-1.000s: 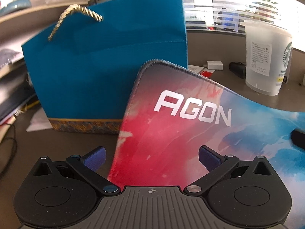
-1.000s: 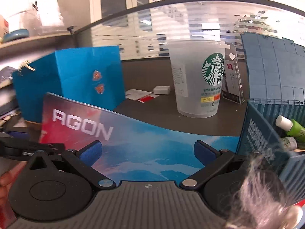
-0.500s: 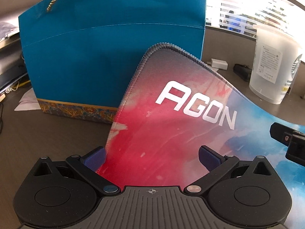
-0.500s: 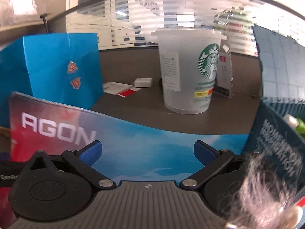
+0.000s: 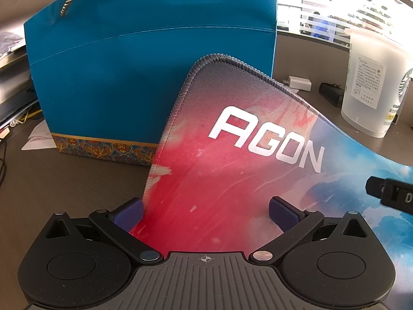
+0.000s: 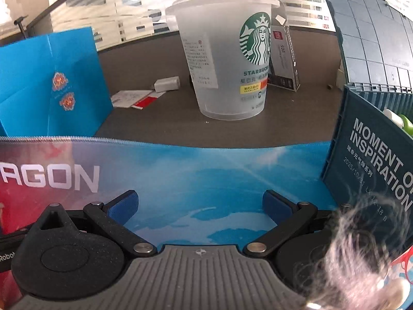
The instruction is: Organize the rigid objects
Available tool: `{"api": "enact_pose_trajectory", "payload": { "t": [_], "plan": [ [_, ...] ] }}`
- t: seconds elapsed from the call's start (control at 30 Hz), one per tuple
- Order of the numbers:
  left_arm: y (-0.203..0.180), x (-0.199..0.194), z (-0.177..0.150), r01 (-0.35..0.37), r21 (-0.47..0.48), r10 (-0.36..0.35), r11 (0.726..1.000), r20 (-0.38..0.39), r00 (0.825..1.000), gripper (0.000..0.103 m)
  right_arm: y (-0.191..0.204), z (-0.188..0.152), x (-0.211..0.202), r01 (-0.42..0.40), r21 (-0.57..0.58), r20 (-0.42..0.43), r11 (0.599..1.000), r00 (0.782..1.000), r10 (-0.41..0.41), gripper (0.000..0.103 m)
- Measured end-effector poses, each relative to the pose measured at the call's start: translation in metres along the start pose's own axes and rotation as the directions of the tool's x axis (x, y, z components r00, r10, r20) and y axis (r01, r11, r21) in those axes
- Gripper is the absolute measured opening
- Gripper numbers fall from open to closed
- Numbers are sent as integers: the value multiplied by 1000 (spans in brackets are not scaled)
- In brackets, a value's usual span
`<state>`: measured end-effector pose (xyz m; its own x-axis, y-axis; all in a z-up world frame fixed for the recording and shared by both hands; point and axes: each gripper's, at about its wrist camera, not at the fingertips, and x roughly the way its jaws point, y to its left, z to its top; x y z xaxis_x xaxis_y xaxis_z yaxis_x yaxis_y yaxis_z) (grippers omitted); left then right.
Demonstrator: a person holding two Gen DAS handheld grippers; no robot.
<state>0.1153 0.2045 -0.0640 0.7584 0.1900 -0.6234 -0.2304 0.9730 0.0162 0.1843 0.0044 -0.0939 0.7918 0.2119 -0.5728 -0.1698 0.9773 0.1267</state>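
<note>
A red-and-blue AGON mouse pad (image 5: 232, 168) lies on the brown desk, its left corner curling up against a blue gift bag (image 5: 129, 77). My left gripper (image 5: 206, 214) is open low over the pad's red end, and the pad's left edge runs just inside the left finger. My right gripper (image 6: 200, 206) is open over the blue part of the mouse pad (image 6: 206, 175). A black piece of the right gripper shows at the right edge of the left wrist view. A frosted Starbucks cup (image 6: 227, 59) stands upright beyond the pad.
A dark blue crate (image 6: 374, 155) with its lid up sits at the right and holds a green bottle (image 6: 405, 122). Behind the cup are a small box (image 6: 284, 59), a white charger (image 6: 167, 84) and papers (image 6: 134, 98). Pale fluff (image 6: 361, 245) covers the lower right corner.
Both grippers have moved forward and lower; the bag and the cup look bigger. The pad's far edge, wavy before, now runs nearly straight in the right wrist view. Both jaws stayed apart.
</note>
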Motion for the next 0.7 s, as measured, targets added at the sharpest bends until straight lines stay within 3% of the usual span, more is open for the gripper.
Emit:
{"api": "enact_pose_trajectory", "payload": {
  "t": [0.17,0.4,0.7],
  "plan": [
    [1,0,0,4,-5,-4,1000,1,1000,103,17,-2,6,70,-97,-30,993,997,-74,103],
    [8,-4,-1,34,-38,-33,999,17,999,103,16,-3,5,50,-104,-32,993,998,-54,103],
    [3,-2,0,18,-20,-18,1000,9,1000,103,17,-3,6,51,-105,-33,993,998,-55,103]
  ]
}}
